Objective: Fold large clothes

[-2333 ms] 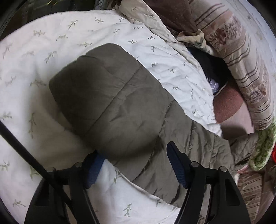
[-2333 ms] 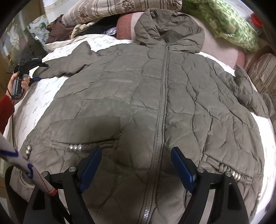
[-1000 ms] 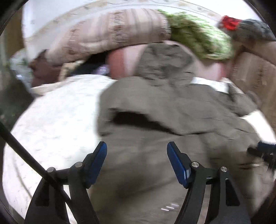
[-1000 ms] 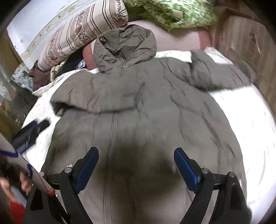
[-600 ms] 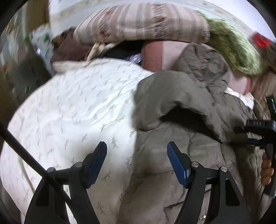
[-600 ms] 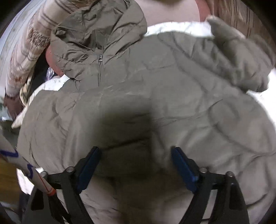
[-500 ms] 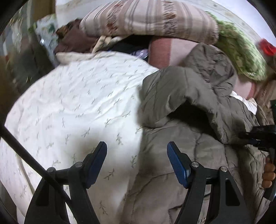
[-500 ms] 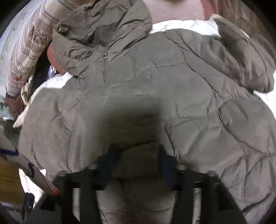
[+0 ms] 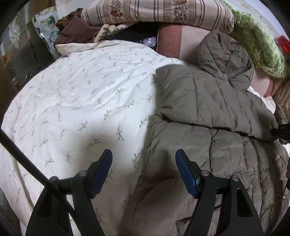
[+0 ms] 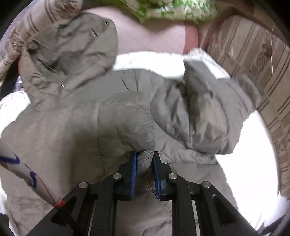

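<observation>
An olive quilted hooded jacket point(image 9: 226, 145) lies on a white leaf-print bedspread point(image 9: 81, 101), its left sleeve folded across the chest point(image 9: 204, 101) and its hood point(image 9: 224, 56) toward the pillows. My left gripper point(image 9: 144, 168) is open and empty, over the jacket's left edge. My right gripper point(image 10: 144, 163) is shut on the cuff end of the folded sleeve point(image 10: 125, 119). The jacket's other sleeve point(image 10: 213, 116) lies bunched at the right in the right wrist view.
Striped pillows point(image 9: 154, 10), a green patterned quilt point(image 9: 259, 45) and a pink bolster point(image 9: 183, 41) are piled at the head of the bed. A striped sofa or cushion point(image 10: 253, 59) stands at the right. The right gripper's tip shows at the left wrist view's right edge point(image 9: 282, 128).
My right gripper has closed from open onto the folded sleeve's end. My left gripper has swung from the sleeve to the jacket's left edge and stayed open.
</observation>
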